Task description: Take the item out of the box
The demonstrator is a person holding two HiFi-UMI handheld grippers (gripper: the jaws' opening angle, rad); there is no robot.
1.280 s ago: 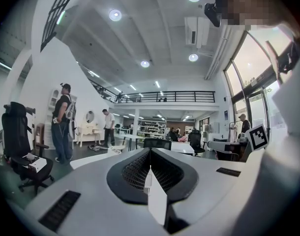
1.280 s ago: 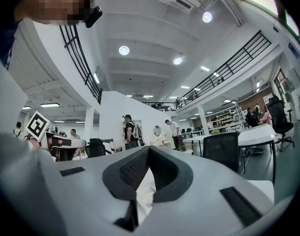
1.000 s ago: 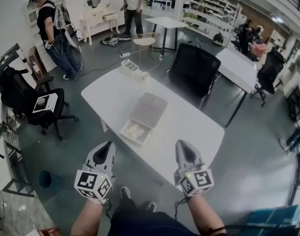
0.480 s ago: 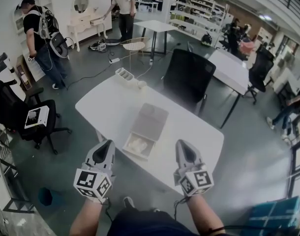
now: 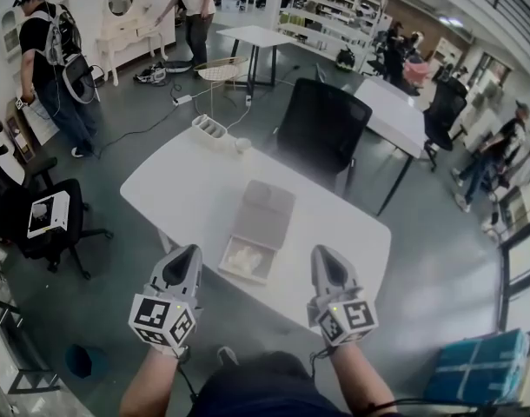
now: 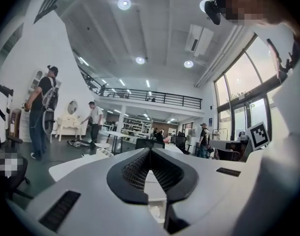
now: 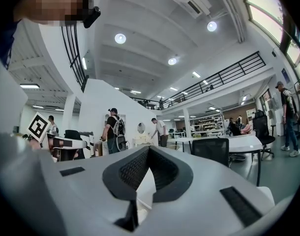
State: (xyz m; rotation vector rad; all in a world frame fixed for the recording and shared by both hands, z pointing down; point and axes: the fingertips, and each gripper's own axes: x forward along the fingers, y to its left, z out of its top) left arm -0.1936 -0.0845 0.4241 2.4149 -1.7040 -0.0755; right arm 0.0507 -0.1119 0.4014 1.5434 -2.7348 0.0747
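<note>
An open grey box [image 5: 257, 233] lies on the white table [image 5: 187, 181], its lid folded back toward the far side. A pale crumpled item [image 5: 245, 257] sits in its near tray. My left gripper [image 5: 189, 252] hovers at the table's near edge, just left of the box, its jaws shut with nothing in them. To the right of the box, my right gripper [image 5: 321, 252] is at the same height, jaws shut and empty. In the left gripper view the jaws [image 6: 149, 151] meet at the tip, with the box's tray [image 6: 156, 211] seen below them. The right gripper view shows its jaws [image 7: 148, 149] closed too.
A black office chair [image 5: 321, 129] stands behind the table. A small white organiser [image 5: 211, 129] sits on the far left corner. Another black chair [image 5: 35, 215] with a white device stands at left. People stand at the back left and far right. More tables [image 5: 391, 111] lie behind.
The view has drifted so the table and box sit slightly further left and nearer. Both grippers stay at the same spot in the frame, shut.
</note>
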